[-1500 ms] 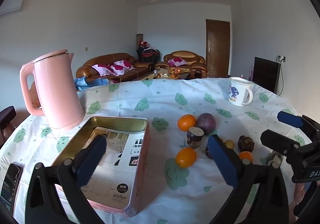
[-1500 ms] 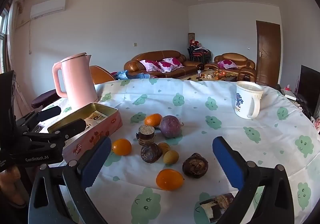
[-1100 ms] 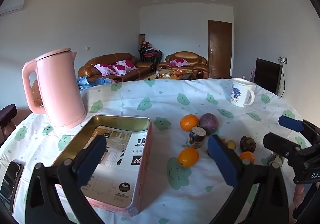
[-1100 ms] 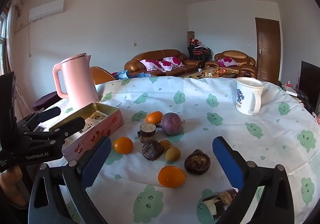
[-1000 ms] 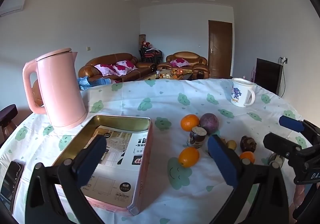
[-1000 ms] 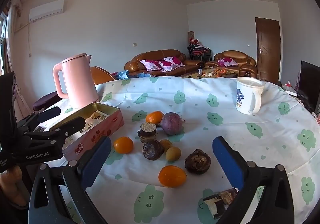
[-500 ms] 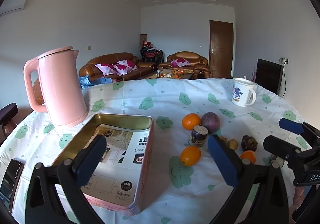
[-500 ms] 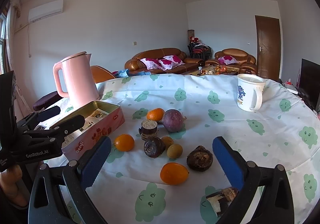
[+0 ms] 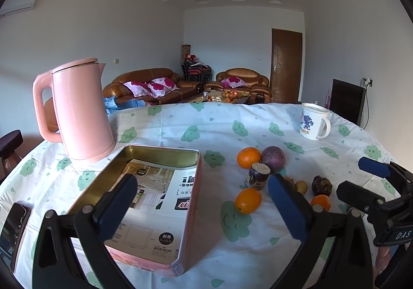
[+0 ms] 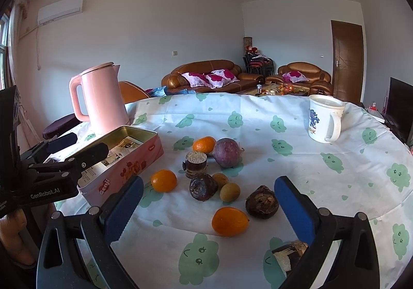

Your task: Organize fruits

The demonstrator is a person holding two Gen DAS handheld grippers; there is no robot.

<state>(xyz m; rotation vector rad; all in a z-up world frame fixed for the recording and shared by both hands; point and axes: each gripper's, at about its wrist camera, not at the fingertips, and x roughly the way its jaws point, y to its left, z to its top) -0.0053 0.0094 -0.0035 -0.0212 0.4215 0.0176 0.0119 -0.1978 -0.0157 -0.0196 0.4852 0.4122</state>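
Your left gripper (image 9: 200, 197) hangs with its fingers spread wide and nothing between them, low over the near end of the open pink tin (image 9: 194, 201), which sits on the bench (image 9: 219, 123) just in front of the pink kettle (image 9: 80, 110); your right gripper (image 10: 207, 197) is likewise fully open and empty, hovering over the scattered fruit; the tin looks like the intended home for the fruit, since it lies open-topped beside the pile with only printed paper in its bottom, though that is a judgement; none of the fruit is in it yet; the fruit lies loose on the cloth to the tin's right: an orange (image 10: 164, 180) nearest the tin, a second orange (image 10: 204, 145) touching a round purple fruit (image 10: 227, 149) at the back, a cut dark stub (image 10: 195, 163) standing upright in front of them, a dark wrinkled fruit (image 10: 202, 187) touching two small tan ones (image 10: 229, 192), another dark knobbly fruit (image 10: 262, 205) and a third orange (image 10: 229, 221) closest to your right fingers; the third orange sits roughly centred in that open span, so it seems the easiest first pick; a white mug (image 10: 325, 118) stands well apart at the far right; a dark-and-pale piece (image 10: 289, 254) is half hidden behind your right finger, and I cannot tell what it is; in the left view that finger covers part of the cluster; a dark flat object (image 9: 14, 224) at the left edge is cut off.
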